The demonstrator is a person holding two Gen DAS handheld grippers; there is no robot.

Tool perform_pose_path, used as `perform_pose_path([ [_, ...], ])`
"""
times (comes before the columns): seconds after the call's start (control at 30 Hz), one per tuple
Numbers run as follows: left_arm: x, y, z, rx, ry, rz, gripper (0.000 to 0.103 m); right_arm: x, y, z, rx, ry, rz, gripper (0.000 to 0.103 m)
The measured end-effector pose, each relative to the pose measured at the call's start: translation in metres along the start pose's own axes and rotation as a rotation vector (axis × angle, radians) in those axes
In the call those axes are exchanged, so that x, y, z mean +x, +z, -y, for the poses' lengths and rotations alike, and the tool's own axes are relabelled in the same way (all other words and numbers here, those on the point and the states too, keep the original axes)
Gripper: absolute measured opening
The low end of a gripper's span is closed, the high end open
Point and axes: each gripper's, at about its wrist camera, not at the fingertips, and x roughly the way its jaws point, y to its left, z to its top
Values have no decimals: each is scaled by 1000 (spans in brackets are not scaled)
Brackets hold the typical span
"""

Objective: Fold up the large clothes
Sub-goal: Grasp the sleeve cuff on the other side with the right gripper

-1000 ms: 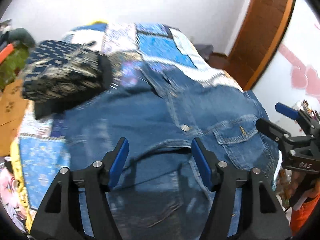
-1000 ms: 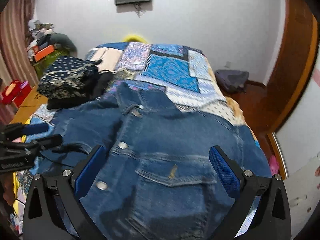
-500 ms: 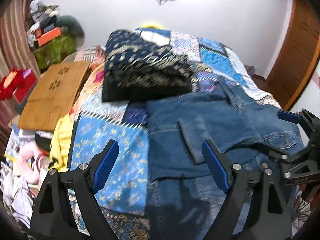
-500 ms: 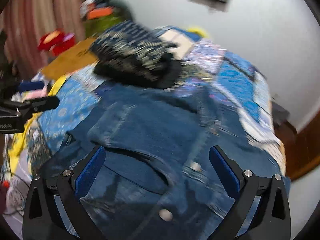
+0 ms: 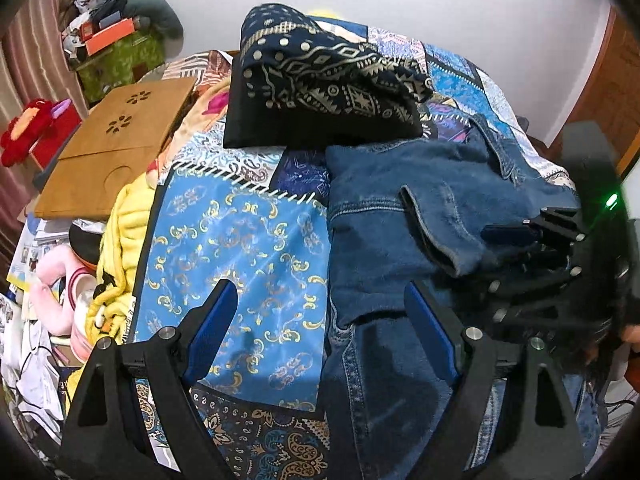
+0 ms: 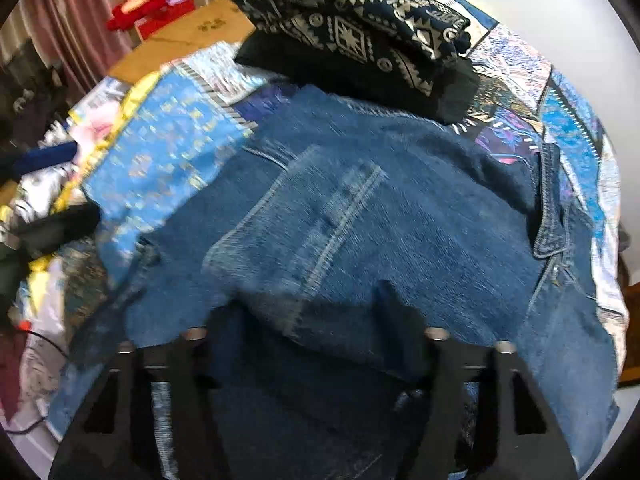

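Left wrist view: left gripper (image 5: 316, 330) is hanging released, jaws wide, nothing between the pads. Its left finger is sitting over the blue patchwork bedspread with gold scrollwork (image 5: 240, 240); its right finger is over the edge of the blue denim jacket (image 5: 380, 240), which is lying crumpled on the bed ahead and to the right of the fingers. Folded dark navy patterned cloth on a black folded garment (image 5: 320, 92) is sitting well beyond the fingertips, touching the jacket's far edge.

Right wrist view: right gripper (image 6: 316, 328) has just been closing, with denim between the jaws. A raised fold of jacket fabric is bunching between the fingers and covering the pads, so I can't tell whether they're pressing yet. Frame is motion-blurred. From the left camera, the right gripper (image 5: 516, 240) is nosing into the sleeve cuff area.

Risks, as I'm judging them:
- Right jaws catching several layers, dragging the whole jacket instead of one flap.
- Thick denim slipping out if the bite is shallow.
- Left jaws pinching bedspread along with the denim edge.
- Lifted jacket knocking over the folded stack.
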Motion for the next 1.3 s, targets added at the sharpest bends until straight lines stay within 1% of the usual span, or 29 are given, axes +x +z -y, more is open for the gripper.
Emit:
perform_pose_path([
  [0.03, 1, 0, 1, 4, -1, -1, 85, -4, -1, 1, 7, 27, 8, 30],
  [0.07, 1, 0, 2, 9, -1, -2, 85, -8, -1, 1, 19, 44, 19, 22],
  [0.17, 3, 1, 5, 23, 7, -3, 85, -27, -1, 4, 46, 47, 73, 17],
  [0.27, 5, 5, 7, 28, 8, -2, 85, -48, -2, 14, 92, 58, 124, 14],
  [0.43, 17, 13, 14, 33, 14, -11, 85, -83, -2, 41, 171, 34, 231, 13],
  [0.53, 29, 15, 19, 28, 16, -43, 85, -111, -9, 63, 221, -32, 305, 13],
  [0.63, 37, 15, 27, 22, -10, -67, 85, -134, -21, 87, 293, -83, 357, 13],
  [0.83, 41, 15, 45, 39, -29, -81, 85, -166, -54, 134, 420, -184, 416, 12],
  [0.9, 44, 16, 53, 55, -39, -91, 85, -173, -66, 144, 455, -199, 426, 12],
  [1.0, 52, 15, 65, 84, -30, -109, 85, -174, -84, 157, 507, -204, 420, 12],
  [1.17, 68, 7, 78, 104, -26, -153, 85, -151, -116, 171, 579, -202, 345, 12],
  [1.3, 69, 4, 78, 99, -21, -144, 86, -130, -148, 182, 653, -192, 272, 12],
])
